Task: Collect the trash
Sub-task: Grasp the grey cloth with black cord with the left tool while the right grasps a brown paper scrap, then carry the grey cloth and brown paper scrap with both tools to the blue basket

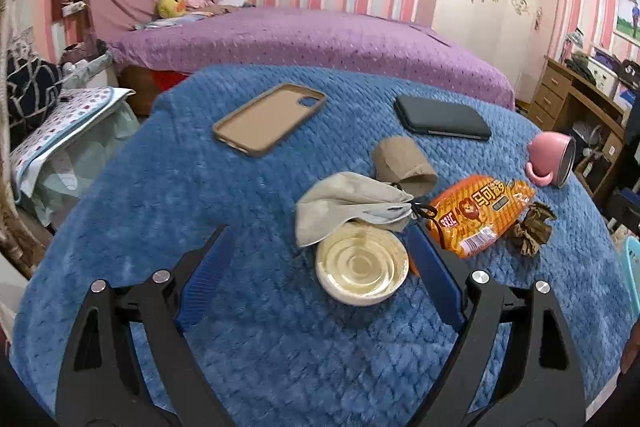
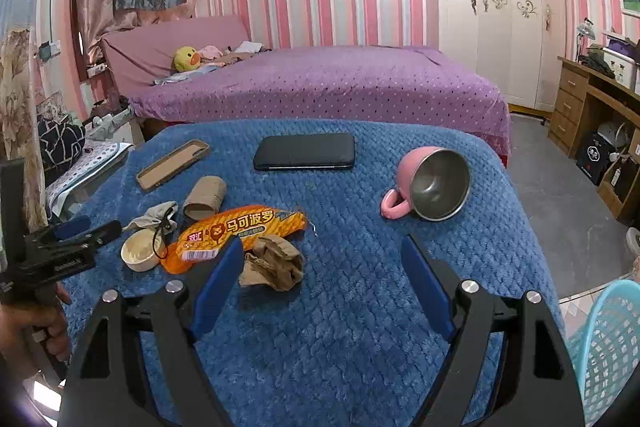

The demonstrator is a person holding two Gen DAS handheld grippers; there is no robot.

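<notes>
**Ana:** While both grippers hang over the blue blanket (image 2: 360, 347), what lies on it, from the left?

**Ben:** A tan phone case (image 1: 269, 119) comes first. Next is a grey cloth pouch (image 1: 348, 203) draped over the rim of a shallow cream lid (image 1: 362, 269), with a cardboard tube (image 1: 404, 167) just behind them. Then come an orange snack wrapper (image 2: 236, 235), a crumpled brown paper (image 2: 274, 263) touching it, a black phone (image 2: 304, 151) further back, and a tipped pink cup (image 2: 428, 185). A turquoise basket (image 2: 608, 351) stands at the far right, off the blanket.

**Ana:** And the tongs?

**Ben:** The left gripper (image 1: 320, 263) stands wide open and holds nothing, with the lid between its fingers but untouched. The right gripper (image 2: 322, 263) is also spread and empty, the crumpled paper just inside its left finger.

**Ana:** What could go wrong?

**Ben:** The left fingers closing now would probably catch the pouch and its black cord along with the lid, and drag a non-trash item away. The right one might pinch the wrapper together with the paper, or snag the soft blanket.
</notes>
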